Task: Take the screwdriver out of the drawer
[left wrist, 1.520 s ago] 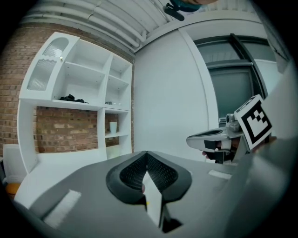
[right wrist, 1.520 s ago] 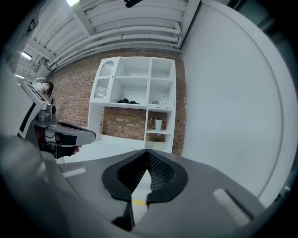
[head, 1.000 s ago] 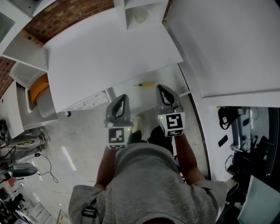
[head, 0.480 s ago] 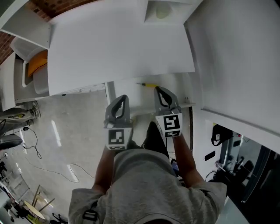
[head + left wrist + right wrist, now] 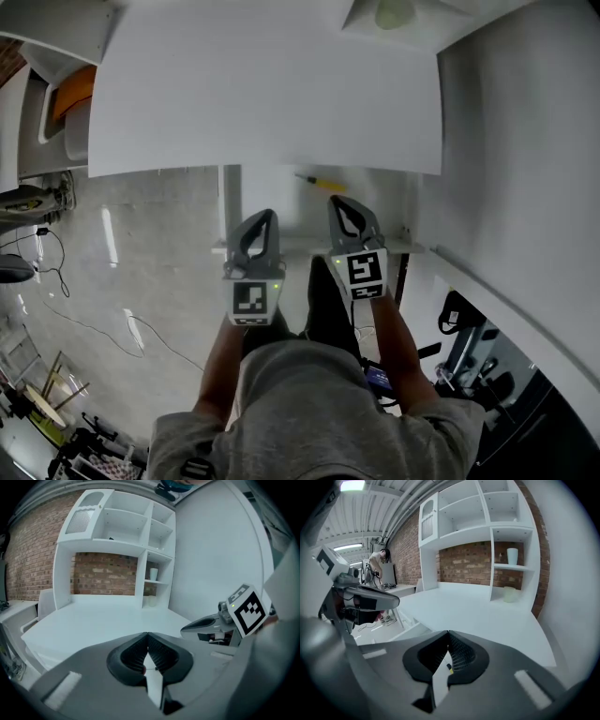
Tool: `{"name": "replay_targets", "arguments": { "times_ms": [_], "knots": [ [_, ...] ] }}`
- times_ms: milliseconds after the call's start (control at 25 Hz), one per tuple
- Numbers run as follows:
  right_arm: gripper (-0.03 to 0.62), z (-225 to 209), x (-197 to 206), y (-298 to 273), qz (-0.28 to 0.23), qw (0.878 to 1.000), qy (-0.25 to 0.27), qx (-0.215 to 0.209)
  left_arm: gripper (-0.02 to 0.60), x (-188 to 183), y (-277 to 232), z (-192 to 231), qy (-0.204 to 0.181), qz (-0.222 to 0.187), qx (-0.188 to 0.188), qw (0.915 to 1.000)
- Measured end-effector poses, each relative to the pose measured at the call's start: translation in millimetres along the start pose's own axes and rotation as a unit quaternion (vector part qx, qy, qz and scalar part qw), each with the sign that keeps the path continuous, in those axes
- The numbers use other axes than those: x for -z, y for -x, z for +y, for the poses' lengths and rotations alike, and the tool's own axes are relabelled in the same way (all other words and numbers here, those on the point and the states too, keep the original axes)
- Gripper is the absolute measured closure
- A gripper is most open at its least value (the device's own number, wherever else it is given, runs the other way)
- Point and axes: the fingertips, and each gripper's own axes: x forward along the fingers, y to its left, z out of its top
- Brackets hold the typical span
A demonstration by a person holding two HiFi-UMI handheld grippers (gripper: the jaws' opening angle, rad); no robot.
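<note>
A yellow-handled screwdriver point(image 5: 317, 180) lies in the open white drawer point(image 5: 375, 246) under the white desk top point(image 5: 262, 94). My right gripper point(image 5: 337, 201) hovers just in front of the screwdriver, jaws shut and empty. Through the slit below its shut jaws point(image 5: 449, 633), a bit of the yellow screwdriver point(image 5: 449, 667) shows. My left gripper point(image 5: 266, 217) hangs beside it to the left, over the drawer's left edge, also shut and empty point(image 5: 147, 634). Each gripper view shows the other gripper: the right gripper point(image 5: 206, 625) and the left gripper point(image 5: 370, 595).
White shelves point(image 5: 506, 541) with a cup point(image 5: 512, 555) stand on the desk against a brick wall. An orange chair point(image 5: 75, 89) is at far left. Cables point(image 5: 75, 323) lie on the grey floor. A person point(image 5: 377, 559) stands far off by another table.
Both grippers have sunk in front of the desk and now tip down toward the open drawer. The desk top fills more of the head view. Both pairs of jaws stayed shut.
</note>
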Motion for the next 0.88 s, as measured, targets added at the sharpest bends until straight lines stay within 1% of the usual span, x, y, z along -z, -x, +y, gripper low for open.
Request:
{"name": "replay_targets", "arguments": {
  "times_ms": [200,360,640,720,880],
  "knots": [
    [0.591,-3.9,36.9,-32.1,0.035,0.999,0.015,-0.027,0.569,36.3,-23.5,-0.2,0.016,0.026,-0.006,0.9995],
    [0.591,-6.0,61.8,-59.6,0.053,0.998,0.015,-0.038,0.569,64.0,-42.5,14.2,0.021,0.041,-0.013,0.9989],
    [0.591,-8.8,89.9,-81.5,0.075,0.996,0.017,-0.046,0.569,89.1,-60.2,23.0,0.027,0.056,-0.019,0.9979],
    [0.591,-10.5,97.3,-86.9,0.088,0.995,0.026,-0.046,0.569,94.3,-61.7,23.7,0.033,0.059,-0.022,0.9975],
    [0.589,-14.1,107.3,-96.4,0.113,0.99,0.071,-0.038,0.569,101.2,-60.9,23.9,0.046,0.066,-0.027,0.9964]
  ]
}}
